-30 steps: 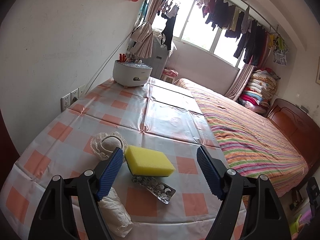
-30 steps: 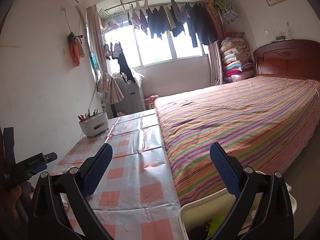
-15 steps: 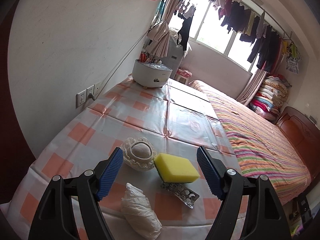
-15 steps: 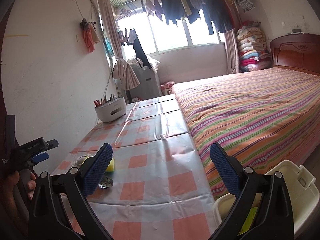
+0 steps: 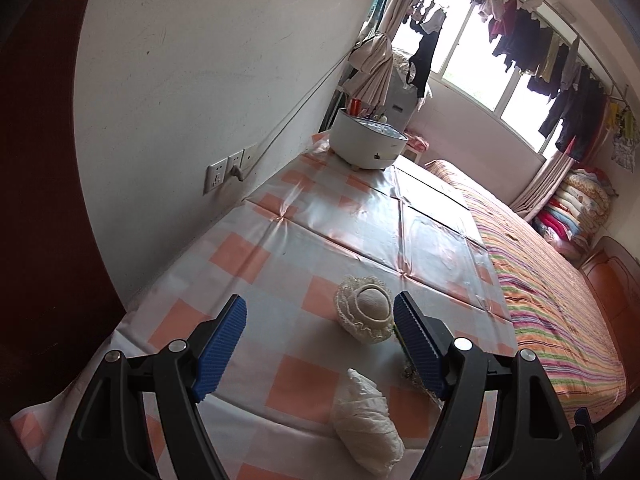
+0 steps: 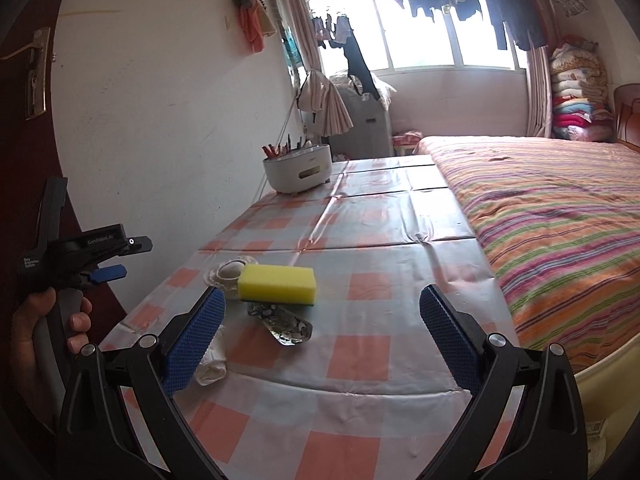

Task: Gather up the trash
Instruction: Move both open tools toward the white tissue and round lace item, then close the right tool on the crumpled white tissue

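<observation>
Yellow sponge (image 6: 277, 283) and foil blister pack (image 6: 282, 322) on the checked tabletop (image 6: 372, 256) show fully only to the right hand-held gripper (image 6: 322, 336), while the left hand-held gripper (image 5: 320, 344), both gaping empty, sees the crumpled tissue (image 5: 370, 426) whole.

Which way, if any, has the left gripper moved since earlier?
Yes. The left gripper went left, toward the wall socket; the lace cup, not the sponge, lies ahead.
</observation>
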